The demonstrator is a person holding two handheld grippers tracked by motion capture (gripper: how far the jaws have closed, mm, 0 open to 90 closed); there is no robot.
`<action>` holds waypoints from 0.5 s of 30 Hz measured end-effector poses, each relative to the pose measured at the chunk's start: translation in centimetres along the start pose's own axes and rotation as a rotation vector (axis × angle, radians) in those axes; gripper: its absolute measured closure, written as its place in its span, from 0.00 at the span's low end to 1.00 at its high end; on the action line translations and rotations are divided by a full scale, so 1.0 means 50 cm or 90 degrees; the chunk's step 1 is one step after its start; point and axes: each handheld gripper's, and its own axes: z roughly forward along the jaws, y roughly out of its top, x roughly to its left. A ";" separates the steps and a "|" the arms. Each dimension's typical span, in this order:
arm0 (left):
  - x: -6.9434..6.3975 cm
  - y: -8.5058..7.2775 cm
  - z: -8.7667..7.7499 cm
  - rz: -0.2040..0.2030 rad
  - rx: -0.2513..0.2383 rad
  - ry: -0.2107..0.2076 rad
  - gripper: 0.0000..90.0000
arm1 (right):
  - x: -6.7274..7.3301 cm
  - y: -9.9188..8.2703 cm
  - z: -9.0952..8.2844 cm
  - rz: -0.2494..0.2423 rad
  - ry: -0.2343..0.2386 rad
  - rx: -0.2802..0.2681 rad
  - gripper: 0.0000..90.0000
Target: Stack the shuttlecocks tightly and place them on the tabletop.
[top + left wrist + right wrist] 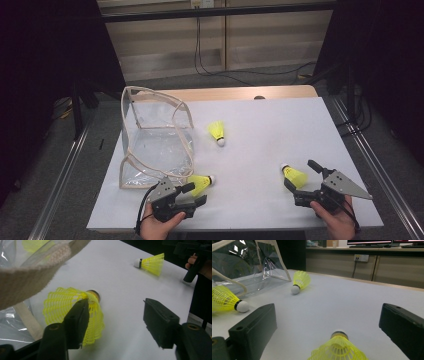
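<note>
Three yellow shuttlecocks lie on the white table (pixel 270 125). One (pixel 201 183) (pixel 60 303) rests by the clear bag's front corner, its skirt against the left jaw of my left gripper (pixel 197 193) (pixel 115 302); the other jaw stands apart from it, so that gripper is open. A second shuttlecock (pixel 294 175) (pixel 339 347) lies between the spread jaws of my open right gripper (pixel 299 173) (pixel 328 307), cork pointing away from the hand, untouched by either jaw. The third (pixel 218 132) (pixel 300 281) sits mid-table, to the right of the bag.
A clear plastic bag with beige trim (pixel 155 140) (pixel 25 277) (pixel 249 262) stands open at the table's left side. A wooden strip (pixel 240 93) edges the table's far side. Metal rails (pixel 65 170) run along both sides of the table.
</note>
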 end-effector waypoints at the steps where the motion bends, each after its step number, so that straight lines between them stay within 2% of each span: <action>1: 0.000 0.000 0.000 0.000 0.000 0.002 0.48 | 0.000 0.000 0.000 0.000 0.000 0.000 0.01; 8: -0.003 0.001 0.005 0.002 0.003 0.030 0.65 | 0.000 0.000 -0.001 -0.002 0.001 0.000 0.01; 9: -0.004 0.002 0.006 0.000 0.003 0.032 0.65 | 0.000 0.000 -0.001 -0.002 0.001 0.000 0.01; 11: -0.005 0.002 0.007 0.003 0.009 0.043 0.74 | 0.000 0.000 -0.001 -0.001 0.002 0.000 0.01; 15: -0.006 0.002 0.007 0.006 0.014 0.040 0.86 | 0.000 0.001 -0.001 -0.002 0.001 -0.002 0.01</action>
